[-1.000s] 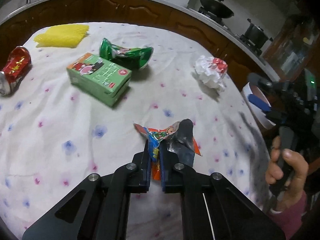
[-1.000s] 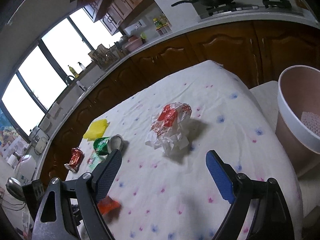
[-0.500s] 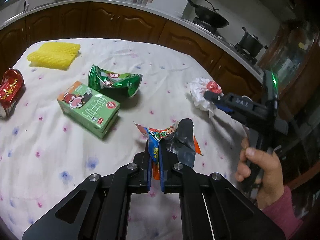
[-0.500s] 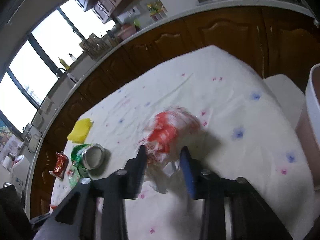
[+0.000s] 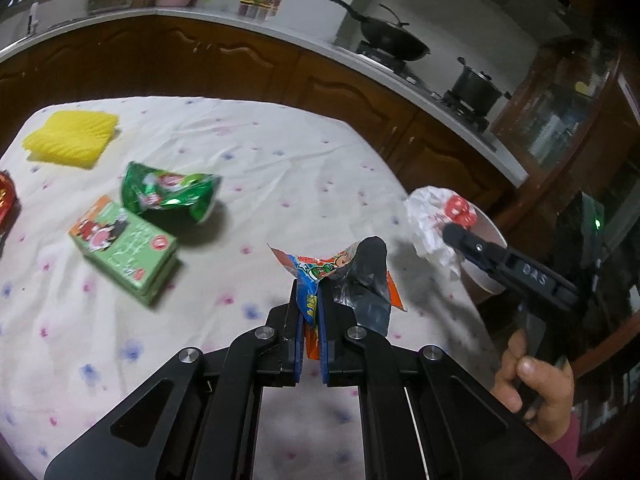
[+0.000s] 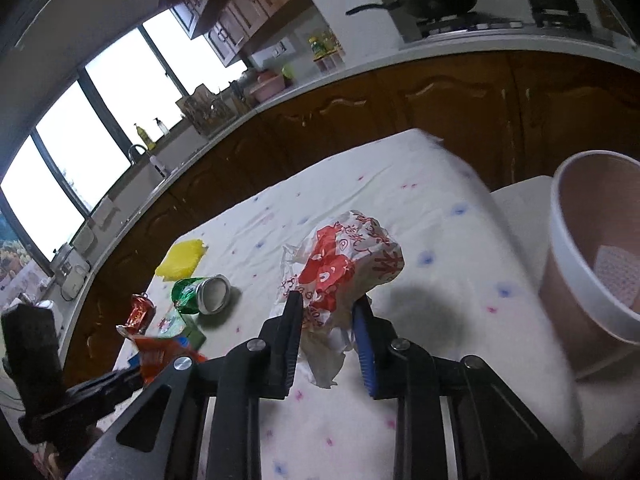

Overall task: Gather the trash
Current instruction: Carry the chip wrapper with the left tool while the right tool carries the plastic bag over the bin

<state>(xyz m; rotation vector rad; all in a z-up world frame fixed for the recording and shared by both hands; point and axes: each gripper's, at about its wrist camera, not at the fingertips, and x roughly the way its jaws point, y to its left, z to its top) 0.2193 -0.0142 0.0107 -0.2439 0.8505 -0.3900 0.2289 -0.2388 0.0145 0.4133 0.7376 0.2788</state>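
Two pieces of trash are riding clear of the tablecloth (image 5: 248,168): my left gripper (image 5: 311,308) is clamping the snack wrapper (image 5: 320,276), while my right gripper (image 6: 326,310) is closing on the crumpled paper bag (image 6: 344,264), which I'm carrying beside the bin (image 6: 560,240) for dropping.

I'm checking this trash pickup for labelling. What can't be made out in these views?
- Red can: cut off by the left wrist view's left edge.
- Bin: its bottom is hidden by its own wall, right wrist view.
- Snack wrapper: lower part hidden between the left tongs.
- Crumpled paper's print: too blurred to read.
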